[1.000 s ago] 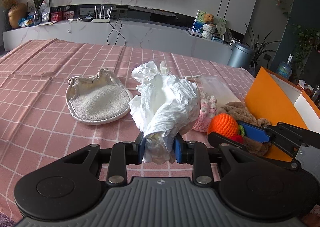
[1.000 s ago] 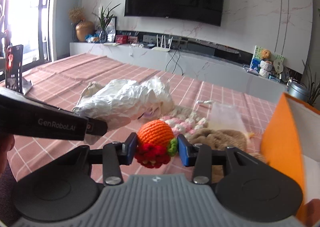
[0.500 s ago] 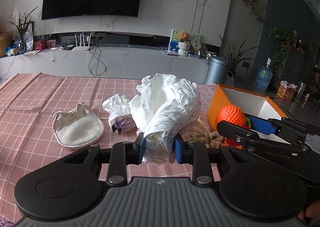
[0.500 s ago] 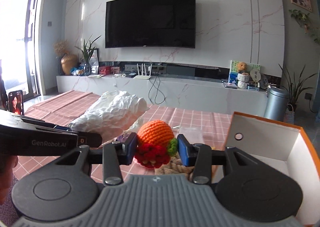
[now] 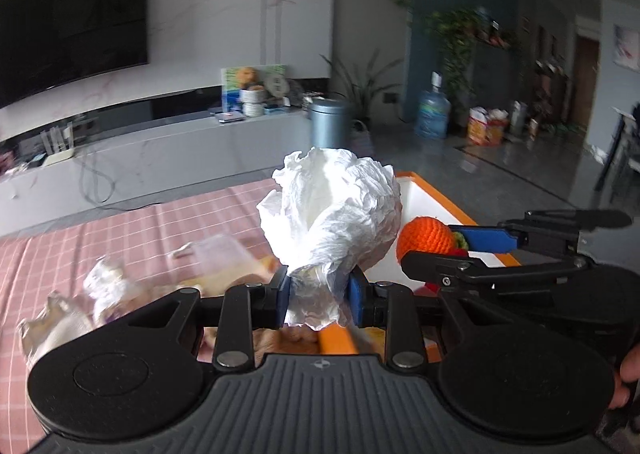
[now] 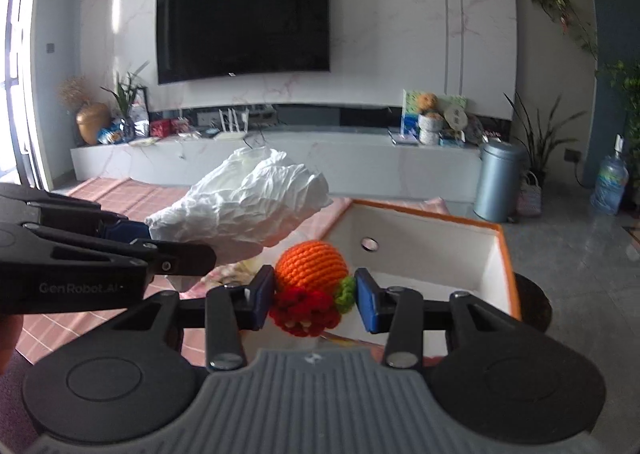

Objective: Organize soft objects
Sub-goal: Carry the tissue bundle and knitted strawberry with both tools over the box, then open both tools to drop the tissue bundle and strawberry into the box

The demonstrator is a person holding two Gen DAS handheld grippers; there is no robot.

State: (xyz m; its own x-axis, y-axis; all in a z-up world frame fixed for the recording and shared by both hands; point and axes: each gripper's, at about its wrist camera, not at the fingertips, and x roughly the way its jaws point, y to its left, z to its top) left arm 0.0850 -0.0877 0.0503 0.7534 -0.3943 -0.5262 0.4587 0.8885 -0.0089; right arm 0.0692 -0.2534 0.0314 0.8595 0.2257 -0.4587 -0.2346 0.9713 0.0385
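On the far left of the left wrist view, a pale cloth pouch [image 5: 52, 330] and a small crumpled white wad [image 5: 106, 286] are lying blurred on the pink checked tablecloth [image 5: 132, 238], with a clear plastic bag [image 5: 222, 252] just to their right. In the middle, the left gripper [image 5: 318, 296] is pinching the lower neck of a large crumpled white tissue bundle [image 5: 336, 213] between its blue pads, and the bundle is billowing up above the fingers, clear of the cloth. Behind and to the right of it, the orange box [image 5: 440, 201] with a white interior is sitting at the table's edge. Further right, the right gripper [image 5: 452, 250] is reaching in from the side, gripping an orange crocheted ball [image 5: 426, 236].

In the right wrist view, the left gripper [image 6: 168, 242] is coming in from the left edge, carrying the tissue bundle [image 6: 248, 201] above the tablecloth [image 6: 132, 193]. At centre, the right gripper [image 6: 314, 296] is clamping the crocheted ball [image 6: 310, 266] by its red and green frill, with both blue pads pressing on it. The ball is hanging over the near side of the open box [image 6: 432, 246], whose white inside is showing just beyond and to the right.
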